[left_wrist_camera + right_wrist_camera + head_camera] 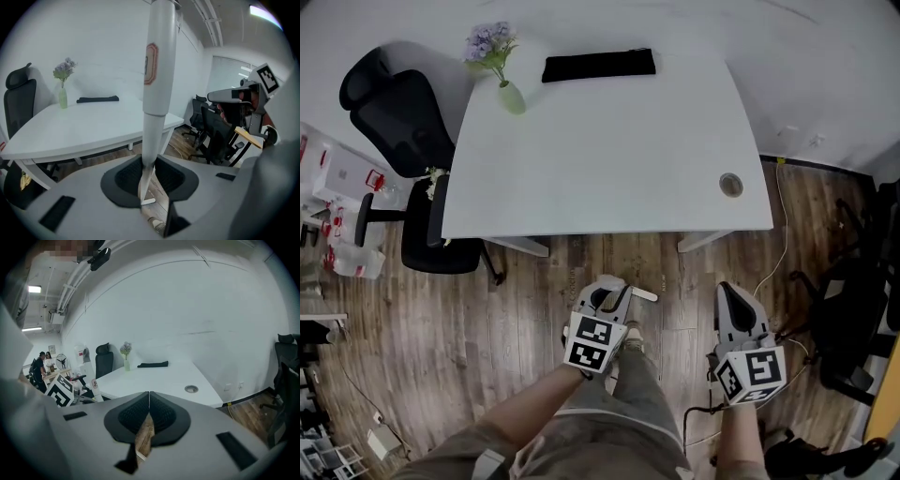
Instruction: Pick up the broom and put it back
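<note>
Between the dark pads (124,179) of the left gripper (149,166), the broom (157,70) is clamped by its pale handle and held upright before the white desk (609,159); the right gripper (149,397) is seen empty, jaws together, above the wooden floor (487,328). A vase of purple flowers (502,66) is set on the desk, a black office chair (398,112) beside it

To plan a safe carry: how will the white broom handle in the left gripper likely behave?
The broom handle looks like a straight, stiff tube, so it should hardly bend. Its smooth surface may slip or twist in the left gripper, which clamps one narrow section. It reaches far beyond the jaws, so it probably tends to tilt.
</note>
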A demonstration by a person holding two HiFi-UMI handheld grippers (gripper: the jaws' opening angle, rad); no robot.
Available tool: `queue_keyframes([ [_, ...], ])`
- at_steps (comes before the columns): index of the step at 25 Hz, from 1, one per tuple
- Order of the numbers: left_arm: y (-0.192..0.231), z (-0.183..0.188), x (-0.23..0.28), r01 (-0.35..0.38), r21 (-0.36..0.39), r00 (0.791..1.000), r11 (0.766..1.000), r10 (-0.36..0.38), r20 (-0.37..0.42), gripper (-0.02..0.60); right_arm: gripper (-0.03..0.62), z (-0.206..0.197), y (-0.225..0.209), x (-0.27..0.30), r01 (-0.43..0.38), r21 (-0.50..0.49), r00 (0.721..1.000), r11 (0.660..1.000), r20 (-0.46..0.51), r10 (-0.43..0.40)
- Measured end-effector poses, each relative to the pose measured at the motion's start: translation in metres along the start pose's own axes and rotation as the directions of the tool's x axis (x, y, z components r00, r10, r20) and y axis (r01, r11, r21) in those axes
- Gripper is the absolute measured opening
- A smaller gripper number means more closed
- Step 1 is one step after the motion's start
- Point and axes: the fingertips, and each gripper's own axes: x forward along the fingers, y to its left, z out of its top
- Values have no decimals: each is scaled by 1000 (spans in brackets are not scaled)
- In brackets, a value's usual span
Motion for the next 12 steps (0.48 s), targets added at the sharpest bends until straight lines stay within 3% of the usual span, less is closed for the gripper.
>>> queue_keyframes([
  [6,0,-42,45,0,40,998,999,2,-59,95,31,-49,-16,22,-5,71,1000,997,-23,7],
  [12,6,-32,76,7,80,1000,997,-5,-16,95,31,-77,-29,36,5,55,998,998,-60,-2],
])
